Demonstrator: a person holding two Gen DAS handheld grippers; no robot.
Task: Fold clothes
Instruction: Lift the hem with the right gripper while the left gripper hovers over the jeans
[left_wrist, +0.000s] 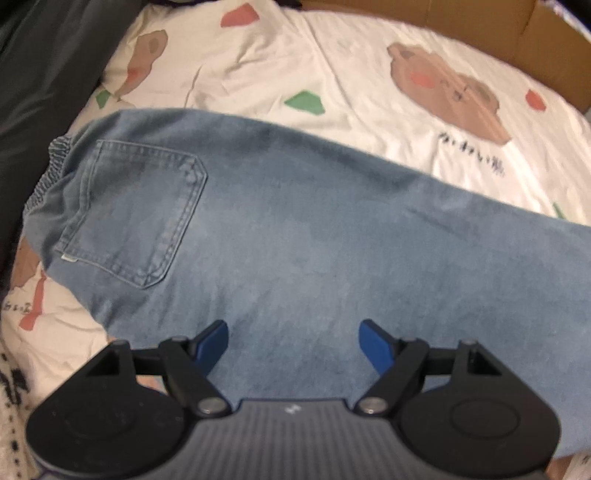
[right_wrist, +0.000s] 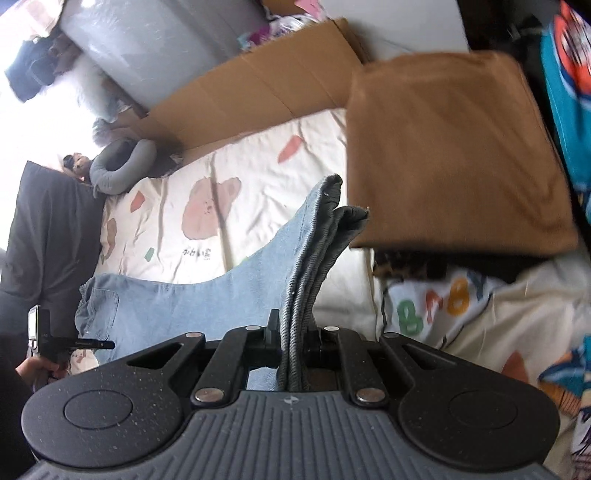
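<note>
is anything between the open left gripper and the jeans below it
Nothing visible. The left gripper hangs open right over the jeans, with only bare denim between its blue pads. The right gripper is shut on the leg hems.

Home bedroom: bear-print bedsheet (left_wrist: 369, 55), folded clothes (right_wrist: 454, 147), cardboard box (right_wrist: 258, 85).

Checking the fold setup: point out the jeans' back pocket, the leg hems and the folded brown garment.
back pocket (left_wrist: 136, 214), left wrist view, pocket centre
leg hems (right_wrist: 341, 206), right wrist view, raised hem edges
folded brown garment (right_wrist: 450, 147), right wrist view, top face
</note>
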